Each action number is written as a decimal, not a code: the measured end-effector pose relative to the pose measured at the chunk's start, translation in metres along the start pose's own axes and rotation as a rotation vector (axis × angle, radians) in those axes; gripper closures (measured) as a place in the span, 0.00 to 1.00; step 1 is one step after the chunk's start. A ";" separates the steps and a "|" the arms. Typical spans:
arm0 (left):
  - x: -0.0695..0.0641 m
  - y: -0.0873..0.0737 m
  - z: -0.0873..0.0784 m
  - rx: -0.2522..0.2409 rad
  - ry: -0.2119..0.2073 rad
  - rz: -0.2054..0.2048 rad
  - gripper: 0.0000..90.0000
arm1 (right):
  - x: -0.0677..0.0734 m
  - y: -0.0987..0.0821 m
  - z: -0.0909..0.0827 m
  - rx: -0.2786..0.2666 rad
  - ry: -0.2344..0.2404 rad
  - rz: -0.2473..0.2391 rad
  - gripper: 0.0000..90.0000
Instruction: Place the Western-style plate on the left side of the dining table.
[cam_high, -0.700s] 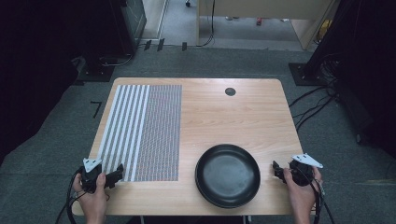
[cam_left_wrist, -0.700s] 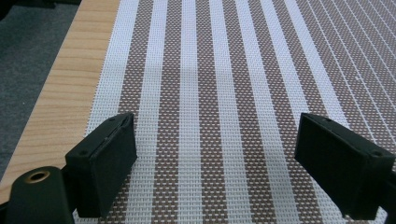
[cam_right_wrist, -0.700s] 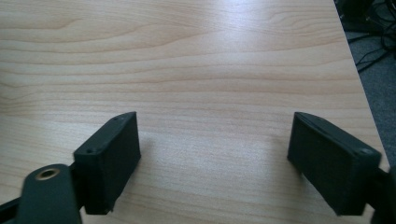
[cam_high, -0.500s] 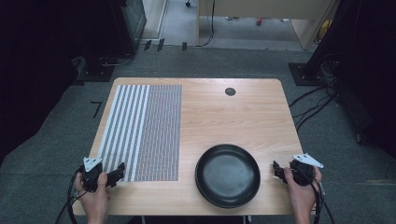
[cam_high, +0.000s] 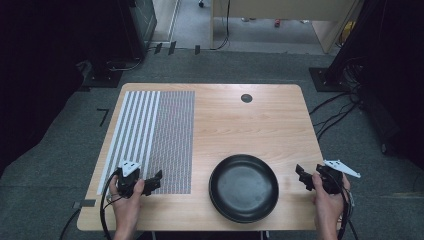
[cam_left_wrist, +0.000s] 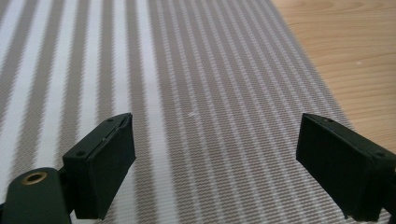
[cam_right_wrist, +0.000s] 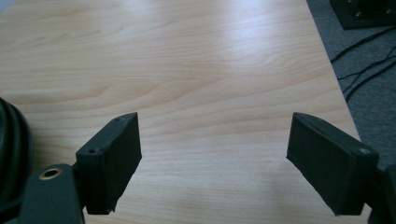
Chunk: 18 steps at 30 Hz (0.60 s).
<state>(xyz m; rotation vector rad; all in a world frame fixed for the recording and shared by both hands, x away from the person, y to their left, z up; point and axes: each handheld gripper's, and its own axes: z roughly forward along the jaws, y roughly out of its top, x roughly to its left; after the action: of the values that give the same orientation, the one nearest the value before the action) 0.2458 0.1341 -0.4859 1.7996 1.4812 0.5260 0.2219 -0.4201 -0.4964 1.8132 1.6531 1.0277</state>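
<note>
Both claws stand wide open and empty. The left claw (cam_high: 155, 181) hovers at the lower left of the frame over the striped mat (cam_high: 160, 135). The black plate (cam_high: 244, 187) sits low on the worktop (cam_high: 250, 125), centre-right, between both hands, with the right claw (cam_high: 302, 177) just beside it.

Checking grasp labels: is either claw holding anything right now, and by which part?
Nothing is held. The left claw stands open over the striped mat; the right claw stands open over the bare table, beside the black plate.
</note>
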 end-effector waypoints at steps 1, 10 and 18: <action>-0.008 0.005 0.002 -0.004 -0.016 0.007 0.13 | 0.002 0.000 0.000 0.003 0.002 -0.003 0.19; -0.053 0.013 0.014 -0.004 -0.128 0.053 0.13 | 0.019 0.001 -0.004 -0.027 0.048 0.003 0.23; -0.084 0.012 0.021 0.011 -0.216 0.088 0.13 | 0.031 0.001 -0.009 -0.031 0.105 0.005 0.24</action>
<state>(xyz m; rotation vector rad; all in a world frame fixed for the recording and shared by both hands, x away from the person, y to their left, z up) 0.2473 0.0468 -0.4788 1.8729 1.2653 0.3541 0.2150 -0.3910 -0.4831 1.7715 1.6841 1.1627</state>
